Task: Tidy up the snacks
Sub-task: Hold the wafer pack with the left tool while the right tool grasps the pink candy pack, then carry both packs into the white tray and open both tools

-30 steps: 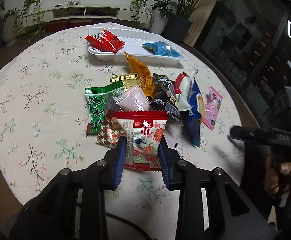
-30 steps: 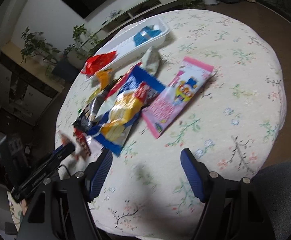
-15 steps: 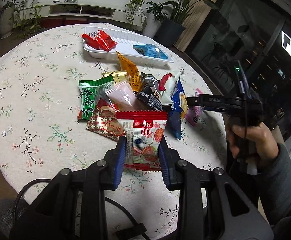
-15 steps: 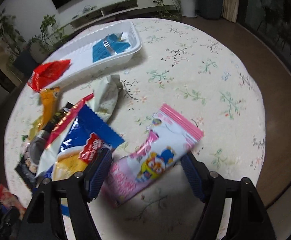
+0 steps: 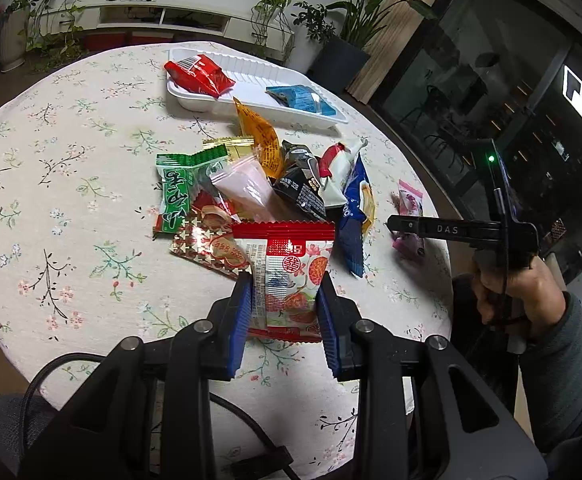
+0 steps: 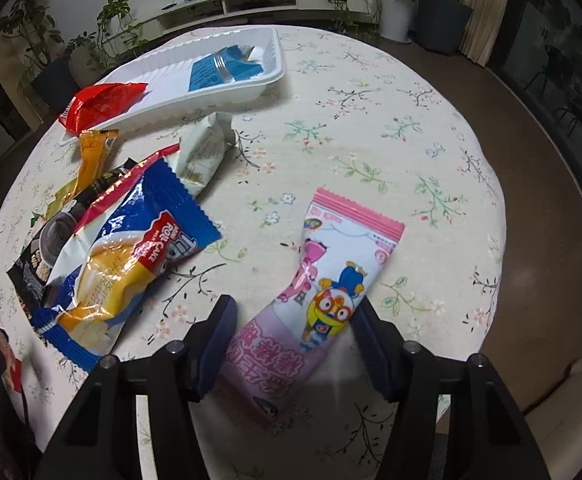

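Note:
My left gripper point(image 5: 283, 294) is shut on a red and white strawberry snack packet point(image 5: 287, 272), held above the table's near edge. My right gripper point(image 6: 293, 320) is open, its jaws on either side of a pink cartoon snack packet point(image 6: 319, 296) that lies on the table. The right gripper also shows in the left wrist view point(image 5: 395, 222), over the pink packet point(image 5: 409, 216). A pile of snacks lies mid-table: a blue roll cake packet point(image 6: 131, 256), a green packet point(image 5: 179, 192), a black packet point(image 5: 301, 192). A white tray point(image 5: 247, 96) at the far side holds a red packet point(image 5: 199, 76) and a blue packet point(image 5: 301, 98).
The round table has a floral cloth point(image 5: 71, 184). Potted plants point(image 5: 347, 20) and a low white shelf point(image 5: 163, 20) stand behind it. A dark glass wall point(image 5: 511, 80) is to the right. A cable point(image 5: 51, 368) trails below my left gripper.
My right gripper has swung in over the pink packet, which now lies between its open jaws. My left gripper has kept hold of the strawberry packet.

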A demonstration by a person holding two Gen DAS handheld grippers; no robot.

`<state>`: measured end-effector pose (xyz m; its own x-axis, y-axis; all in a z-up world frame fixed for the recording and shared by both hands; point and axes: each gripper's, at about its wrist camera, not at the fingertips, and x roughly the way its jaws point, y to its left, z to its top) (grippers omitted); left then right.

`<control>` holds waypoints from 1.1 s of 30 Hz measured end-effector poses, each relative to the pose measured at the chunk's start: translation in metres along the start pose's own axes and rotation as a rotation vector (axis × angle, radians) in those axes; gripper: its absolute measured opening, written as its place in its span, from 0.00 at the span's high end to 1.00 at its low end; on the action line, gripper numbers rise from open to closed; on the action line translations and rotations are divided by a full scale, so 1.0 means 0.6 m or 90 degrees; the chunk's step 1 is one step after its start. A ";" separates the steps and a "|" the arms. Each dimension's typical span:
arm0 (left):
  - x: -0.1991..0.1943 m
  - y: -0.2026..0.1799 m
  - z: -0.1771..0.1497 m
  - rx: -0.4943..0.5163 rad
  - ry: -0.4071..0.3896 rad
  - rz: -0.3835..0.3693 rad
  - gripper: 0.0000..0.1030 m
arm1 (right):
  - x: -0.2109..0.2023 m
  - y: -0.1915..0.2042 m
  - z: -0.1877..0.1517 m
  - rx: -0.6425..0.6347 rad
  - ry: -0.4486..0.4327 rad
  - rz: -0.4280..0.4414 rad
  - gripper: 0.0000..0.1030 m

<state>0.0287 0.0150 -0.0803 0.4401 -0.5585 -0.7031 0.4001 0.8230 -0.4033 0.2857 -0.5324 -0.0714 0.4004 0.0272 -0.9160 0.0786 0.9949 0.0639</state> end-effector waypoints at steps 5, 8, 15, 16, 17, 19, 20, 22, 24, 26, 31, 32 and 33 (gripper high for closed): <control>0.001 -0.001 0.002 0.000 0.001 -0.002 0.72 | 0.006 0.012 0.006 0.002 0.006 0.006 0.32; 0.001 0.001 0.002 -0.001 0.001 0.000 0.72 | 0.010 0.025 0.005 -0.028 0.004 -0.019 0.34; 0.001 0.000 0.001 0.002 0.004 0.000 0.72 | 0.002 0.020 0.003 -0.045 0.014 -0.008 0.58; 0.001 0.000 0.001 0.002 0.005 0.000 0.72 | 0.002 0.018 0.004 -0.044 0.014 -0.005 0.60; 0.001 0.000 0.001 0.001 0.005 0.000 0.72 | 0.001 0.016 0.004 -0.040 0.014 -0.002 0.63; -0.001 0.001 0.000 -0.001 0.003 0.000 0.72 | 0.000 0.006 0.005 -0.029 0.015 0.011 0.67; -0.002 0.003 0.001 -0.002 0.002 0.000 0.72 | -0.001 0.002 0.005 -0.023 0.015 0.016 0.73; -0.004 0.005 0.000 -0.005 0.001 0.001 0.72 | -0.003 -0.007 0.005 -0.013 0.014 0.029 0.74; -0.004 0.006 0.001 -0.007 0.000 0.001 0.72 | -0.004 -0.009 0.002 -0.011 0.011 0.034 0.74; -0.005 0.006 0.001 -0.008 -0.001 0.001 0.72 | -0.006 -0.007 0.001 -0.010 0.008 0.040 0.74; -0.014 0.014 0.005 -0.016 -0.007 0.001 0.72 | -0.026 -0.015 -0.004 0.009 -0.016 0.086 0.75; -0.017 0.017 0.006 -0.019 -0.009 -0.001 0.72 | -0.031 -0.017 -0.003 0.014 -0.021 0.096 0.74; -0.021 0.020 0.009 -0.024 -0.012 -0.002 0.72 | -0.039 -0.023 -0.001 0.023 -0.028 0.109 0.74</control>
<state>0.0321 0.0315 -0.0734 0.4543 -0.5631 -0.6903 0.3712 0.8240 -0.4280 0.2748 -0.5468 -0.0511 0.4503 0.1906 -0.8723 0.0381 0.9720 0.2321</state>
